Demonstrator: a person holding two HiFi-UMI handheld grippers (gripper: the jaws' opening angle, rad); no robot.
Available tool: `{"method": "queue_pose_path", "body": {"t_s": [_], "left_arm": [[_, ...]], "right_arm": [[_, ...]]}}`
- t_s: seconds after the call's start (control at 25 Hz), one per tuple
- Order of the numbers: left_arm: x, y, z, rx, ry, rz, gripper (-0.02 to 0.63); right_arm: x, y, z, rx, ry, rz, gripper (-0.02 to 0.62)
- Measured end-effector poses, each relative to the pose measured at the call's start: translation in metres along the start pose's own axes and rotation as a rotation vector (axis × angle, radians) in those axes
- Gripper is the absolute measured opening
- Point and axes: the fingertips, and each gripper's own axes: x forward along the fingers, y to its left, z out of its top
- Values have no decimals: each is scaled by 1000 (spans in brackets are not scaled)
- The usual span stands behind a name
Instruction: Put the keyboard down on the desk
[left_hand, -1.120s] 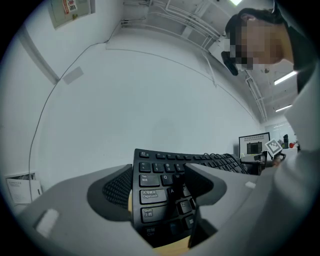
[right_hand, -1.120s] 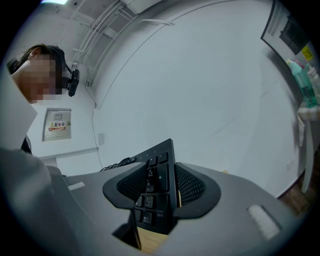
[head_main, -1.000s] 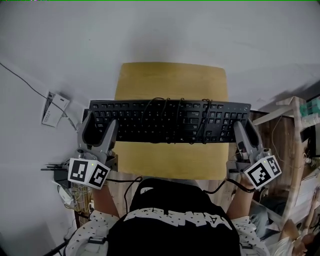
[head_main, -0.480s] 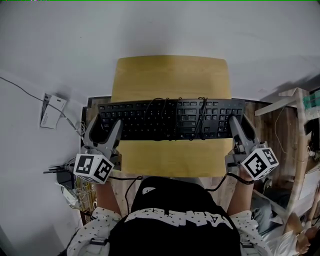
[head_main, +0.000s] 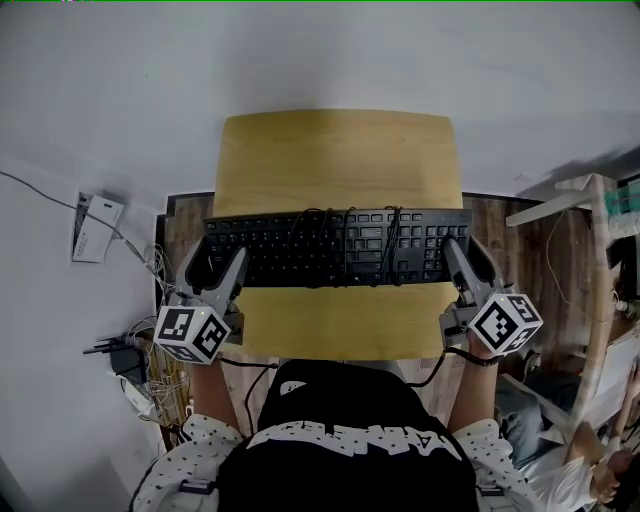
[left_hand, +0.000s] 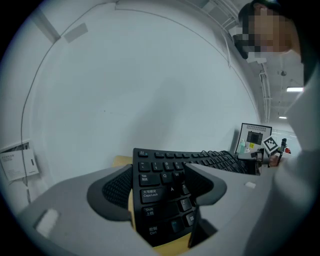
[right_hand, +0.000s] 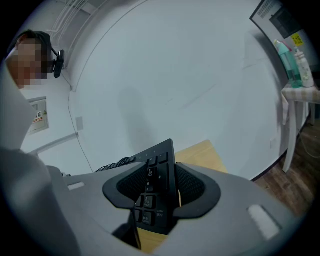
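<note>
Over the wooden tabletop (head_main: 335, 150) the black keyboard (head_main: 340, 248) stretches crosswise, keys up, with both ends reaching just past the wood's side edges. I can't tell whether its underside rests on the wood or hangs just above it. My left tongs (head_main: 216, 264) are pinching its left end by the Tab and Caps Lock keys. My right tongs (head_main: 462, 256) are pinching the number-pad end.

I judge the set-down goes best with both ends kept level and lowered together, so no corner strikes first. Neither grip should loosen until the wood carries the weight. It would also sit safer a little further onto the wood, since its near edge lies close to the tabletop's front.

It is a full-size board, flat and rigid, and it looks light. Its dark cable (head_main: 345, 222) is draped loosely in loops over the key rows and could slide off if the board tips. The key legends are white.
</note>
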Motion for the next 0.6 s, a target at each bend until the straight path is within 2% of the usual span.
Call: {"method": "queue_pose_path", "body": {"t_s": [0.6], "left_arm": [[24, 1, -42, -32, 139, -14, 322]], "right_arm": [[13, -35, -30, 53, 78, -59, 193]]}}
